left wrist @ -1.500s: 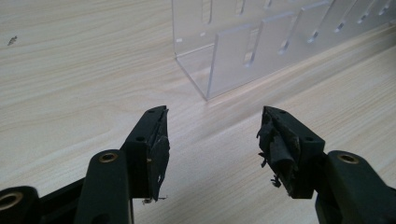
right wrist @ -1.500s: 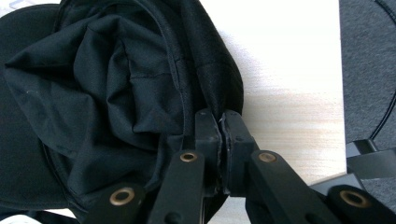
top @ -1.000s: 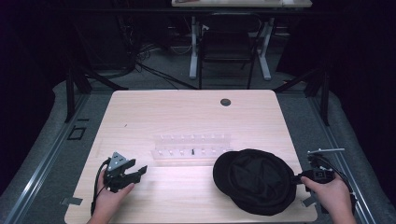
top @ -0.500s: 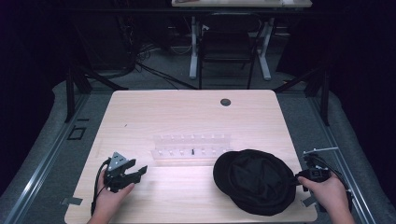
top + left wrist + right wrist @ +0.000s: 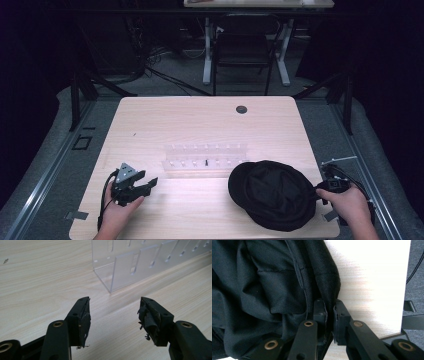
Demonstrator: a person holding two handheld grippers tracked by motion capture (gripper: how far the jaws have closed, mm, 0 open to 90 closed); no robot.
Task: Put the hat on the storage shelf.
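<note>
A black fabric hat (image 5: 272, 195) lies crumpled on the wooden table (image 5: 200, 120) near its front right corner. My right gripper (image 5: 322, 190) comes in from the right at the hat's rim. In the right gripper view its jaws (image 5: 330, 305) have just been closing and now pinch a fold of the hat (image 5: 262, 290). My left gripper (image 5: 147, 182) rests on the table at the front left. It is open with nothing between its jaws (image 5: 113, 312) and points toward the clear rack (image 5: 140, 262).
A clear acrylic rack (image 5: 205, 156) with slots stands at the table's middle, between the two grippers. A dark round hole (image 5: 241, 109) sits near the far edge. The table's right edge (image 5: 404, 290) is close beside the right gripper. A chair and desk legs stand beyond.
The right hand has shifted only slightly at the hat's rim. The hat, the rack and the left gripper keep their places.
</note>
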